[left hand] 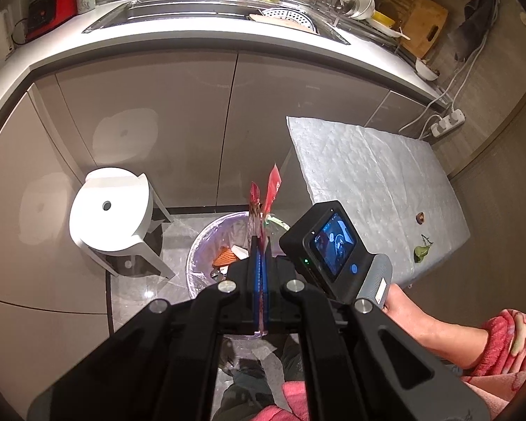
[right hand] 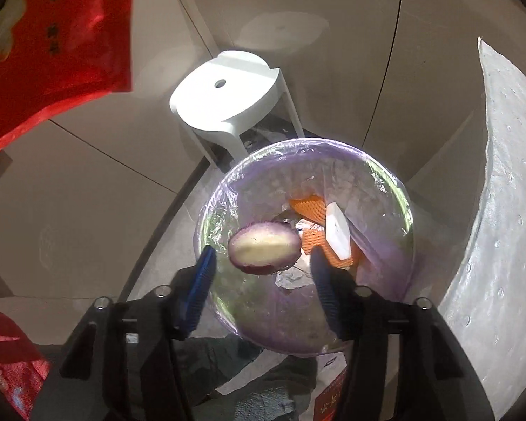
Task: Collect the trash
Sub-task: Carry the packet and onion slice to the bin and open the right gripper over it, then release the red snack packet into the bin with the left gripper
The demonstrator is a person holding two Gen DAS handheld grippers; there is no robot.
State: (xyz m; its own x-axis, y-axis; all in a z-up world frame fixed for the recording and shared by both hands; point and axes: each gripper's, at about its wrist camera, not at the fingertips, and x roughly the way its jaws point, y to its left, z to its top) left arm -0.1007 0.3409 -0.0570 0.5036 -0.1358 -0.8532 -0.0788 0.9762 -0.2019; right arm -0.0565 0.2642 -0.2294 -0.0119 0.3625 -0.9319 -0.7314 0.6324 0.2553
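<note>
Below the cabinets, a lined bin [right hand: 305, 245] is sitting at the stool's [right hand: 228, 101] five o'clock. Right gripper [right hand: 263, 263], jaws spread, is hovering over it with a peel [right hand: 264, 247] between them; left gripper [left hand: 261, 273] is pinching a red wrapper [left hand: 271, 189].

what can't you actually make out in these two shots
- Left wrist view: most of the bin's contents, hidden behind the left gripper and the red wrapper it clamps.
- Right wrist view: the print on the red wrapper is blurred and cut by the frame edge.
- Right wrist view: whether the purple-skinned scrap touches either finger of the open right gripper or is falling; it is blurred.
</note>
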